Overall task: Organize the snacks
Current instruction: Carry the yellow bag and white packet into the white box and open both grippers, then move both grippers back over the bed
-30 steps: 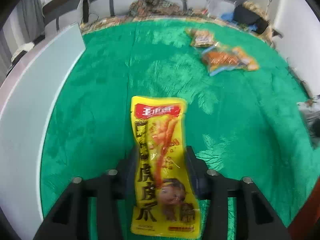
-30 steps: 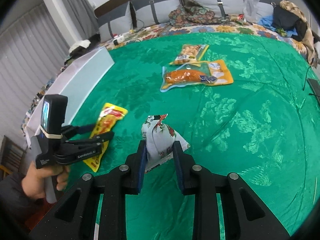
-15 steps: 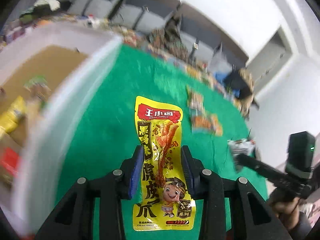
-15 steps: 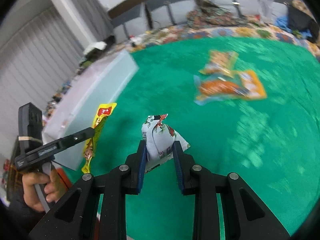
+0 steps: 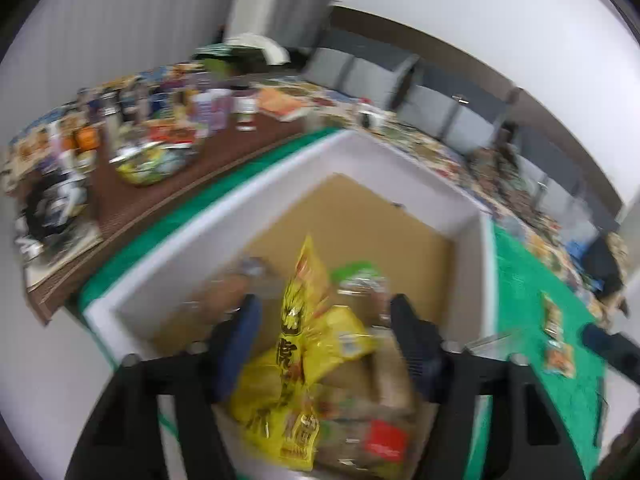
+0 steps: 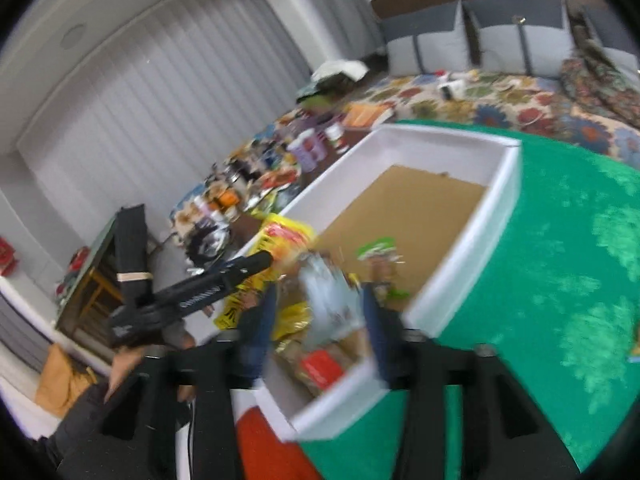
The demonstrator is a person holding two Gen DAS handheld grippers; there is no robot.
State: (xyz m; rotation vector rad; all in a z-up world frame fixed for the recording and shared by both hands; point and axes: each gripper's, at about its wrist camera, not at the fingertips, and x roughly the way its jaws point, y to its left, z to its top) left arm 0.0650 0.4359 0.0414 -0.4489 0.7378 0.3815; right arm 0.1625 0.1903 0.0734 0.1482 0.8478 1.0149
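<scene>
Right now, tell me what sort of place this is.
Probably a living room or lounge used as a sorting station. A long padded bench seat lines the wall, full-height vertical blinds cover a window, and a green cloth spreads over a big surface holding a white box of snacks.

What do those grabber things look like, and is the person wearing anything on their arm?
Both are black plastic. The left gripper has white lettering along its side, a tall black block banded with pale tape, and dark blue pads on its fingers. The right gripper matches. A dark grey sleeve covers the arm.
</scene>
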